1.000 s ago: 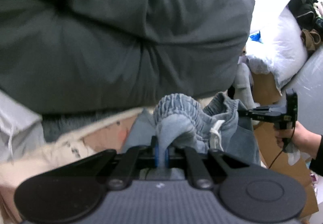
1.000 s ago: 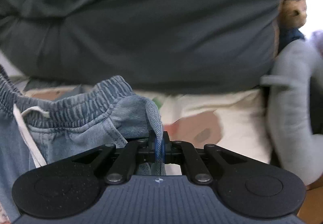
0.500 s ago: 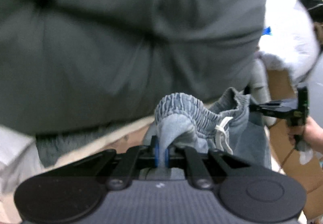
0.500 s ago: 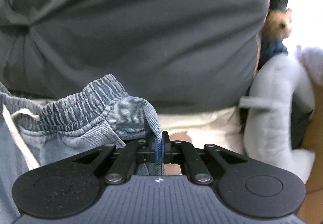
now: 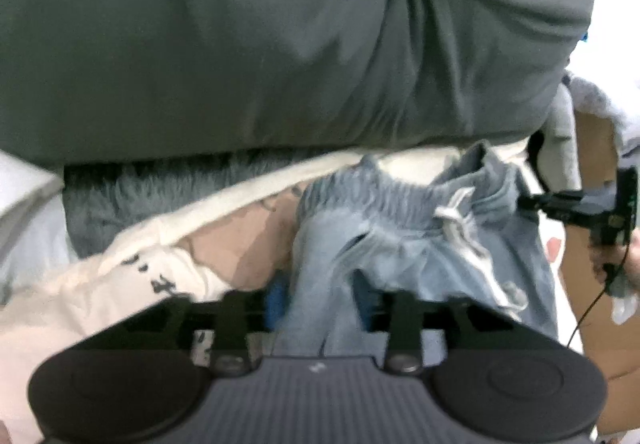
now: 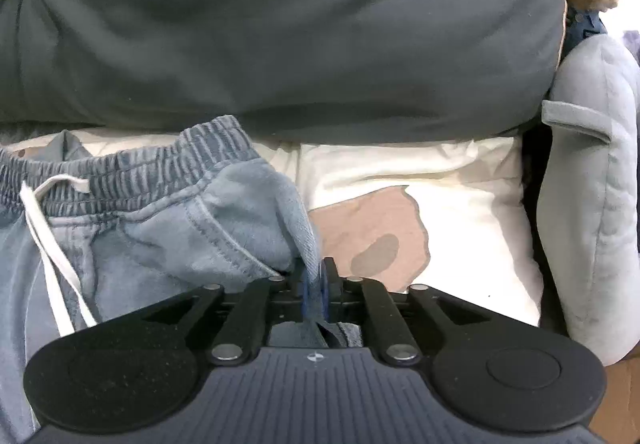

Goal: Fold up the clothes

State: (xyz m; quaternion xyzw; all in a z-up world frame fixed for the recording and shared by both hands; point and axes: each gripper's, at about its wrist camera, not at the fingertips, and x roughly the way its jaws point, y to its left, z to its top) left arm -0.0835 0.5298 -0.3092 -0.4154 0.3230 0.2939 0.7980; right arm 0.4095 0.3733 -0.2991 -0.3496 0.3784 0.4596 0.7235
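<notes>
Filling twelve o'clock, a dark grey duvet (image 5: pixel 280 44) overhangs the cream printed sheet (image 6: pixel 420 180). On it lie blue denim shorts (image 5: pixel 400 228). The left gripper (image 5: pixel 320 296) has just been opening, its jaws wide around slack cloth; the right gripper (image 6: pixel 314 284), just parting, still pinches the waistband edge.

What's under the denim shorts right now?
The denim shorts lie on a cream bedspread with brown patches. It shows beside and behind the waistband; whatever lies directly beneath the fabric is covered.
</notes>
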